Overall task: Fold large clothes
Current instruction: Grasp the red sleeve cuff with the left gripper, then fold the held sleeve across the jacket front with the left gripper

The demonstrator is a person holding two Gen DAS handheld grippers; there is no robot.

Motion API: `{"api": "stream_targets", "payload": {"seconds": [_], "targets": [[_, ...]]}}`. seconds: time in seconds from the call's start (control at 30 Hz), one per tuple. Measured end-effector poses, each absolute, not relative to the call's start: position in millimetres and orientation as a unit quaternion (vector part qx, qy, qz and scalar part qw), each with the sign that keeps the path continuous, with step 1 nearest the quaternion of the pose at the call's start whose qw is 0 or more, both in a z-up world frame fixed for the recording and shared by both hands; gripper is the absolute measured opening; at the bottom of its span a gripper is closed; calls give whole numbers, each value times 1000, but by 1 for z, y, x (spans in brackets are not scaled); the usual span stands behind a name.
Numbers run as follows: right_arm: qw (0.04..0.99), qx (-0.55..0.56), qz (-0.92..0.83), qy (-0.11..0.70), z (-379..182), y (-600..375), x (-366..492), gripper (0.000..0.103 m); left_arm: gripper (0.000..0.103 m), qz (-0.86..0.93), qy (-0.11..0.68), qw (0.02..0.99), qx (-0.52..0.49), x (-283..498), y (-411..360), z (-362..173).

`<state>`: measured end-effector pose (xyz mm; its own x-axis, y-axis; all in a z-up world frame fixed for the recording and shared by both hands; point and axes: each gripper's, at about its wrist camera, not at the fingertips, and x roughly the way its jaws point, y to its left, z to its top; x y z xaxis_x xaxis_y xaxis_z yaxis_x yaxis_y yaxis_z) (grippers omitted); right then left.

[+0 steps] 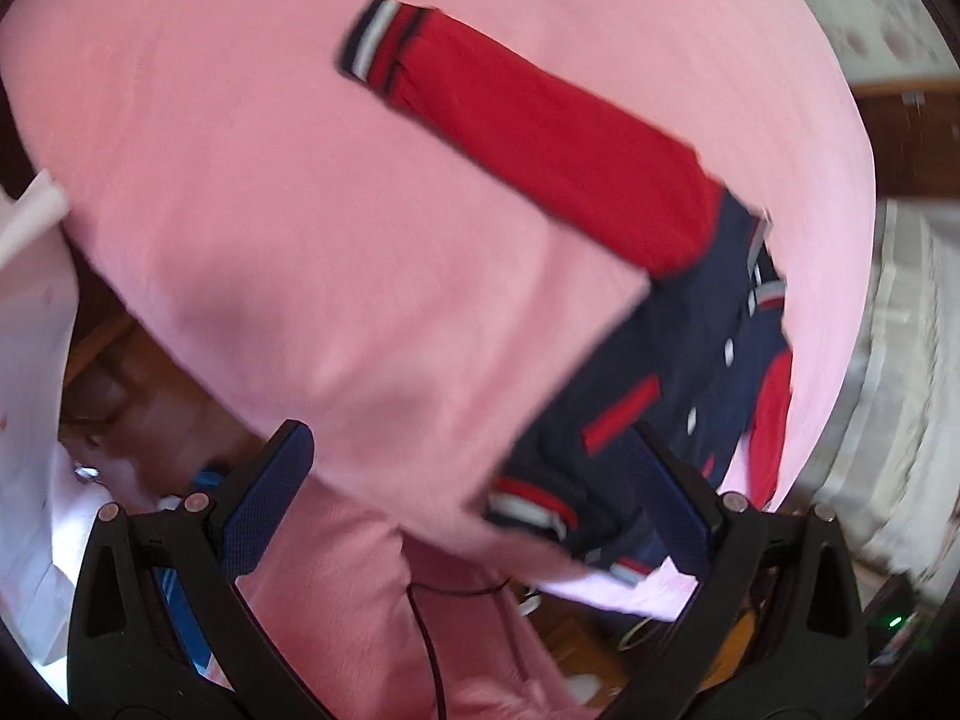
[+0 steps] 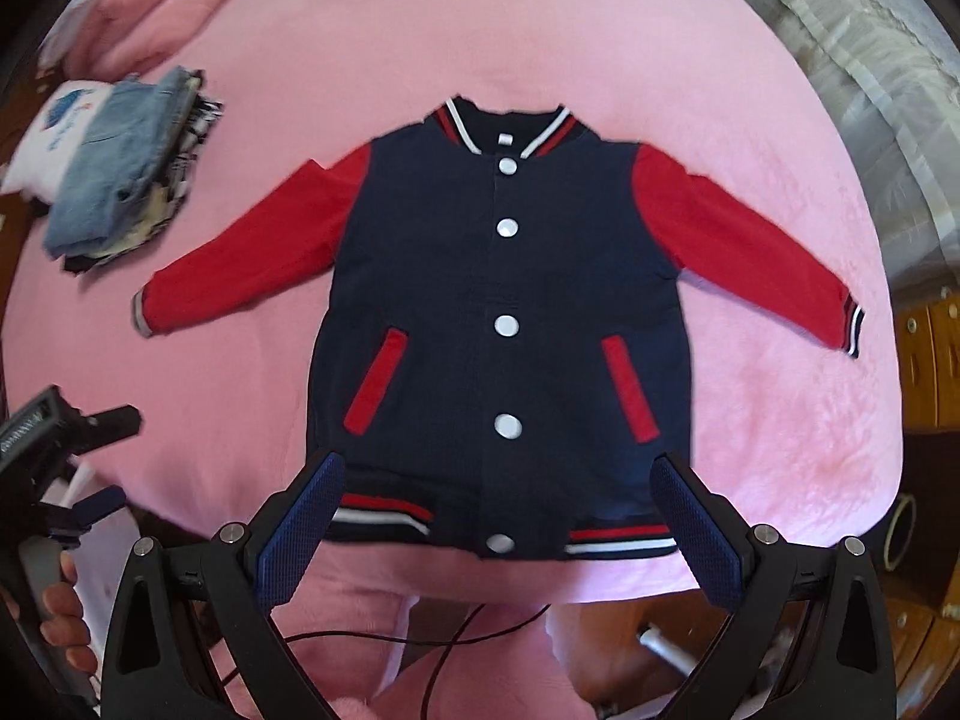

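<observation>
A navy varsity jacket [image 2: 498, 276] with red sleeves, white snaps and striped cuffs lies flat, front up and buttoned, on a pink blanket [image 2: 240, 408]. Both sleeves are spread outward. My right gripper [image 2: 498, 516] is open and empty, hovering just above the jacket's striped hem. In the left wrist view the jacket [image 1: 648, 372] is at the right, with its left sleeve [image 1: 540, 132] stretching up across the blanket. My left gripper [image 1: 474, 498] is open and empty at the near blanket edge, left of the hem. It also shows at the right wrist view's left edge [image 2: 60, 456].
A stack of folded clothes [image 2: 120, 168], denim on top, sits on the blanket at the far left. A dark cable [image 2: 432, 636] hangs below the near edge. Wooden furniture [image 2: 930, 360] stands at the right, and a grey-white cover [image 2: 870, 60] at the far right.
</observation>
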<state>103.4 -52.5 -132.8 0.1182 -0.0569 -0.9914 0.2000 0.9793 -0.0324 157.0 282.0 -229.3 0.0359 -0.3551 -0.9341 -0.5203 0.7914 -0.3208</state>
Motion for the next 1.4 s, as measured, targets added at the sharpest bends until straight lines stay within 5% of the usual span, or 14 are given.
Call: {"api": "stream_targets", "payload": {"seconds": [0.37, 0.53, 0.6, 0.63, 0.67, 0.77, 1.07, 1.4], "targets": [[722, 75, -141, 674, -181, -5, 162, 103, 73, 137, 600, 630, -474, 248, 397, -327], [713, 68, -137, 685, -200, 16, 162, 103, 71, 147, 574, 621, -514, 264, 407, -351], [710, 66, -134, 688, -206, 22, 160, 103, 56, 138, 559, 637, -512, 268, 406, -350], [709, 66, -132, 690, -209, 24, 159, 103, 37, 127, 552, 643, -515, 269, 404, -349], [708, 67, -130, 691, -212, 25, 158, 103, 28, 113, 545, 648, -520, 271, 402, -348], [704, 75, -128, 694, -217, 26, 154, 103, 21, 101, 537, 669, -504, 281, 396, -337], [721, 87, -129, 676, -205, 7, 151, 103, 19, 31, 485, 762, -427, 319, 354, -244], [737, 117, -122, 655, -188, -64, 144, 103, 19, -73, 397, 853, -330, 340, 207, -107]]}}
